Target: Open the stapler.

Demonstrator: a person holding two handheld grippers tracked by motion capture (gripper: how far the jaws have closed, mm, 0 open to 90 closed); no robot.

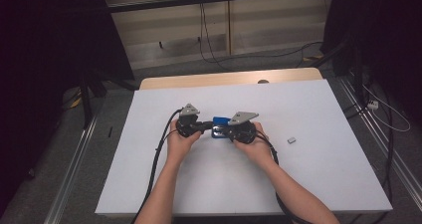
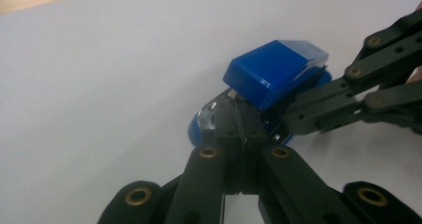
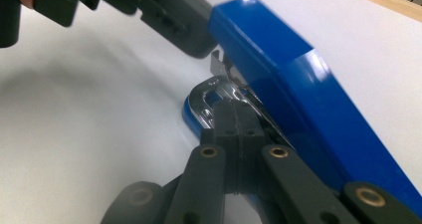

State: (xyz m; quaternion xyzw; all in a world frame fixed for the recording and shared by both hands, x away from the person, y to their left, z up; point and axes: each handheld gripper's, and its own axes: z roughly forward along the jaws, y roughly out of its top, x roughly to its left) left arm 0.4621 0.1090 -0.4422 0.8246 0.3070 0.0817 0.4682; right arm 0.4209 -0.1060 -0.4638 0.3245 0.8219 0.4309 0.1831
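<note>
So the blue stapler (image 1: 219,125) sat pretty much dead centre on the white table (image 1: 318,174), with both grippers crowding it from either side. In the high view my left gripper (image 1: 203,127) came at it from the left and the right gripper (image 1: 225,130) from the right, tips nearly meeting at the stapler.

The left gripper view had that gripper's jaws pressed together with no gap, their tips right at the stapler's front end by the shiny metal part; I couldn't tell if they were actually pinching anything. The right gripper view was the same story: jaws closed flat against each other, tips up against the metal plate (image 3: 211,102) at the stapler's base, under the raised blue top. I couldn't say whether it had a grip on anything either.

Room-wise I had loads. Open white surface ran all around, the near edge sat well behind the hands, and the side edges were well apart from the work. The only other thing was a small grey block (image 1: 291,140) off to the right, near but not touching anything. A strip of wood (image 1: 229,78) showed along the far edge.

I couldn't read any brand or writing on the stapler or the grippers.
</note>
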